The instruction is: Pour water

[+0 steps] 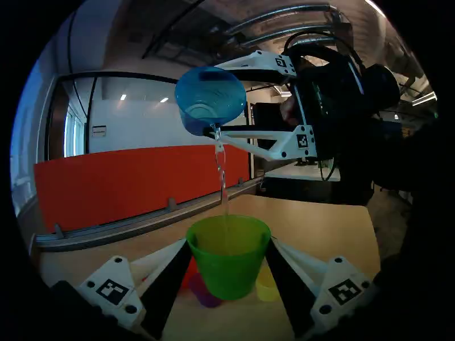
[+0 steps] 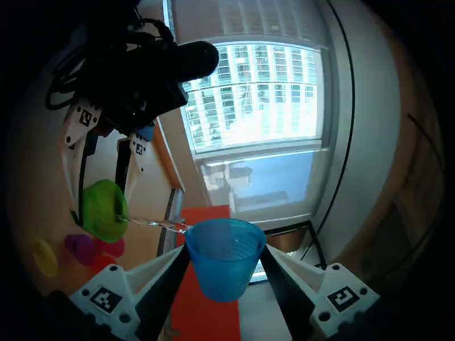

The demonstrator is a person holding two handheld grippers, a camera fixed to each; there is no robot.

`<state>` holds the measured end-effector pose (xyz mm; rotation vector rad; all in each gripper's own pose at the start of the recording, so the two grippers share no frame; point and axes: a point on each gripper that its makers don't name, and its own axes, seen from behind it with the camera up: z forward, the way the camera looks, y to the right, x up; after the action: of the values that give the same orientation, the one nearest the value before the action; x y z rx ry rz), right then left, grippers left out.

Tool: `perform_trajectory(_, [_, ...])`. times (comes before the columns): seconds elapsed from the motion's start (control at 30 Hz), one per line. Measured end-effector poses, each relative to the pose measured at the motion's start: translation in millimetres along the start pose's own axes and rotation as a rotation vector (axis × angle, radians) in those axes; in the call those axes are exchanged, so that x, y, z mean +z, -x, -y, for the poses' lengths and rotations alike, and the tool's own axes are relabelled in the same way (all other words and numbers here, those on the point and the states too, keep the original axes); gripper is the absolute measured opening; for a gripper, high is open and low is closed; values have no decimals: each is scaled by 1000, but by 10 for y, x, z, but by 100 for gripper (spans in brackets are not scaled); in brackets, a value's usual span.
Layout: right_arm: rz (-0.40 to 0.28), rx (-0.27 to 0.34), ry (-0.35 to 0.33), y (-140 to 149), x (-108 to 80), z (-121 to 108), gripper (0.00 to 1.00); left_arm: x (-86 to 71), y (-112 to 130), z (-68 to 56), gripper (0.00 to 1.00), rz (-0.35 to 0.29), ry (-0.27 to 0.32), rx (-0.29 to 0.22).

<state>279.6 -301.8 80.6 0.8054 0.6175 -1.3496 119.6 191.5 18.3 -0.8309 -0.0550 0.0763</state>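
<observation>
You have an orange panel [image 1: 136, 182] behind your wooden table [image 1: 324, 227]; pipes [image 1: 273, 23] cross the ceiling; a bright window [image 2: 256, 96] faces buildings

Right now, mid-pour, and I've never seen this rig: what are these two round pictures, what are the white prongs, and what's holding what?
No robot here: a person holds a two-finger gripper in each hand, and a fisheye camera rides on each. The left gripper view looks along the left gripper, whose white fingers clamp a green cup. Across from it you see the right gripper tipping a blue cup; water streams down into the green one. The right gripper view shows the same pour from behind the blue cup. On the table sit small cups, purple, yellow and red.
</observation>
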Motion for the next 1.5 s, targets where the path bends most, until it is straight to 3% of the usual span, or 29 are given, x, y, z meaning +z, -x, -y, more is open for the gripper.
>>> perform_trajectory(1.5, [4, -212, 16, -68, 56, -166, 89, 10, -6, 41, 86, -5, -10, -8])
